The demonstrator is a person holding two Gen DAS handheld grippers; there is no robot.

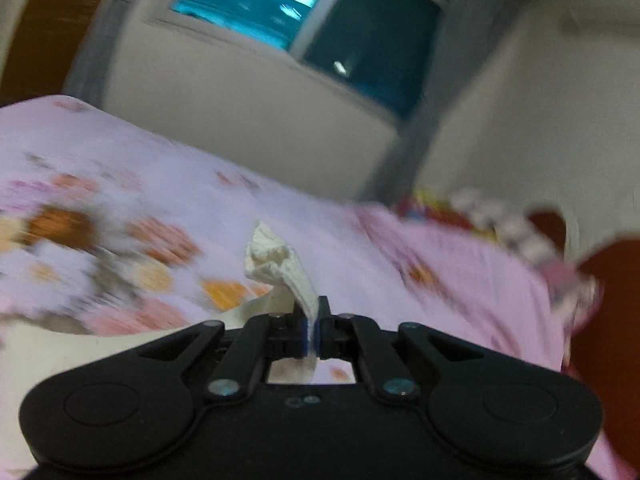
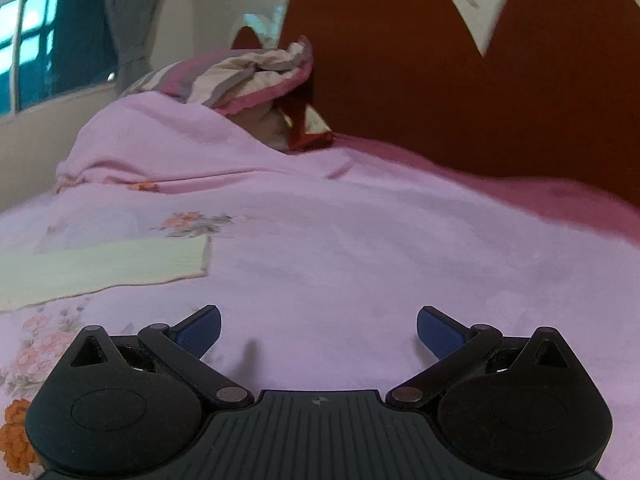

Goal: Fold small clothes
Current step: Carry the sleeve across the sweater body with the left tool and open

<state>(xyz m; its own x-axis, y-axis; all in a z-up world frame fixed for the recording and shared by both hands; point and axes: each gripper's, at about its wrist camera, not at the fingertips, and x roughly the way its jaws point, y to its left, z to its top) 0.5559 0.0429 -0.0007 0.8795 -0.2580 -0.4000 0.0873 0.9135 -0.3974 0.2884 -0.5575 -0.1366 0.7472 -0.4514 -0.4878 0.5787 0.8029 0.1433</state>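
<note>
You work over the pink floral bedspread, the red headboard beyond it. The cream garment lies flat at its left. Your left gripper pinches a bunched edge of that cloth; your right gripper hovers spread wide, holding nothing.

Bare bedspread before headboard

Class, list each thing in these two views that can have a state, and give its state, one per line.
Left gripper: shut on the cream cloth.
Cream cloth: pinched at one edge, lifted and bunched.
Right gripper: jaws open, holding nothing.
Pale cloth: lying flat on the bedspread.
Bedspread: spread over the bed, rumpled.
Pillow: crumpled against the headboard.
</note>
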